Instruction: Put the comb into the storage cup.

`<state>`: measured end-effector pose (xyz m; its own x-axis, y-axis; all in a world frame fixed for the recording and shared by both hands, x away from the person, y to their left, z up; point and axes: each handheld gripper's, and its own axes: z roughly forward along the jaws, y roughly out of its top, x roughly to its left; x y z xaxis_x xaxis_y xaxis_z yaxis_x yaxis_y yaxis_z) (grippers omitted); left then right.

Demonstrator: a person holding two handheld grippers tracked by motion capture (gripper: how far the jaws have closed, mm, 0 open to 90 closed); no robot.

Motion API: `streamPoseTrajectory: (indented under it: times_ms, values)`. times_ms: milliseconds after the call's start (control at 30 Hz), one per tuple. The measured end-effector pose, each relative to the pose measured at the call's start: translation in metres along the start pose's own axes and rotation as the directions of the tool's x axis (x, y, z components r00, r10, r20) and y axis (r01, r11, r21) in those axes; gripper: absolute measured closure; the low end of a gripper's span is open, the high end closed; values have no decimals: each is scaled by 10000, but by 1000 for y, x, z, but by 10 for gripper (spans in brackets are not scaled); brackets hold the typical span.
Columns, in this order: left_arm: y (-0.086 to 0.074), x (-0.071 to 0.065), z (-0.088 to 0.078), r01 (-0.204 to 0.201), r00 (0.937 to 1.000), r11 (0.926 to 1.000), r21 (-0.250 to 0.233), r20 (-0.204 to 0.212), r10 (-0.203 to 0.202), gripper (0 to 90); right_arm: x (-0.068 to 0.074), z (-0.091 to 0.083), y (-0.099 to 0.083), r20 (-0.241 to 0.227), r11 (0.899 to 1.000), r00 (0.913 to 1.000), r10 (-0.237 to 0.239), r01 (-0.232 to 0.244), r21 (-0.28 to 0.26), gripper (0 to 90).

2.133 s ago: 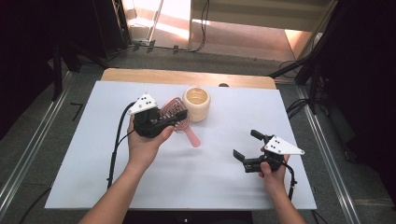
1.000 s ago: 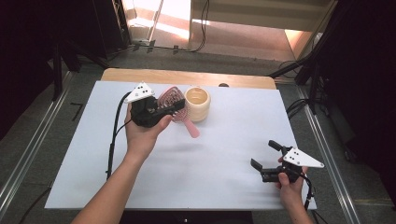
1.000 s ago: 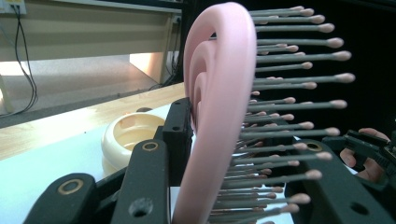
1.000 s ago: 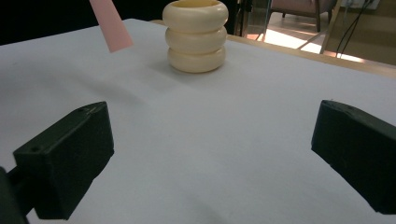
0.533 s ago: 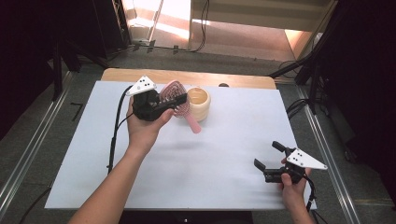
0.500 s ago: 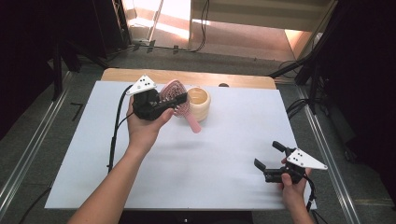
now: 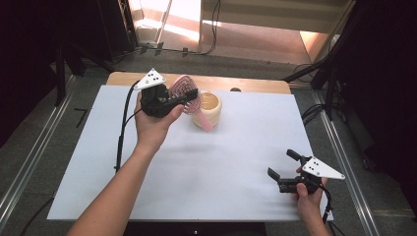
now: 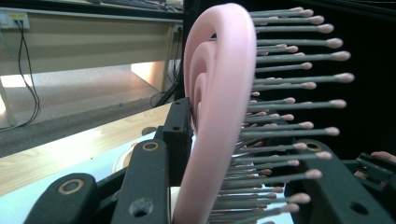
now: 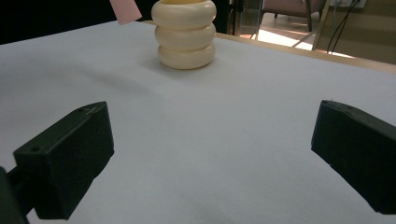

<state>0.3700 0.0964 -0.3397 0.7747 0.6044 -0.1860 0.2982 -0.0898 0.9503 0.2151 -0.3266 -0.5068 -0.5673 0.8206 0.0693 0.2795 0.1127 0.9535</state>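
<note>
Since two seconds back, your left gripper (image 7: 189, 94) has lifted the pink brush (image 7: 183, 91) off the sheet, clamped by its head, handle (image 7: 205, 119) hanging beside the cream cup (image 7: 206, 109). Step in hand: carrying brush to cup; next, steer the handle over the rim and lower. Right gripper (image 7: 283, 164) rests agape, holding nothing, near the table (image 7: 88, 162) edge.

Pink hairbrush (image 7: 186, 92), lifted, handle over cream holder (image 7: 208, 109)

A lab: white-covered table (image 7: 231, 162) between floor rails (image 7: 29, 162), cables.
</note>
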Motion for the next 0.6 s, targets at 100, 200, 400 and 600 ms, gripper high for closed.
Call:
streamPoseTrajectory:
  times_ms: [100, 200, 400, 600]
  values:
    - [1, 3, 2, 3, 10000, 10000, -11, -80, -3, 639, 0, 0, 0, 1, 10000, 10000, -7, 7, 5, 0]
    - [2, 6, 4, 67, 9999, 10000, -28, -97, -67, 639, 0, 0, 0, -20, 10000, 10000, 8, -8, -8, 0]
    - [8, 10, 8, 126, 9999, 9999, -115, -108, -127, 639, 0, 0, -1, -31, 10000, 10000, 43, -43, 9, 0]
    - [12, 15, 13, 118, 9997, 9998, -137, -217, -120, 639, 0, 0, -1, -36, 10000, 10000, 73, -73, 17, 0]
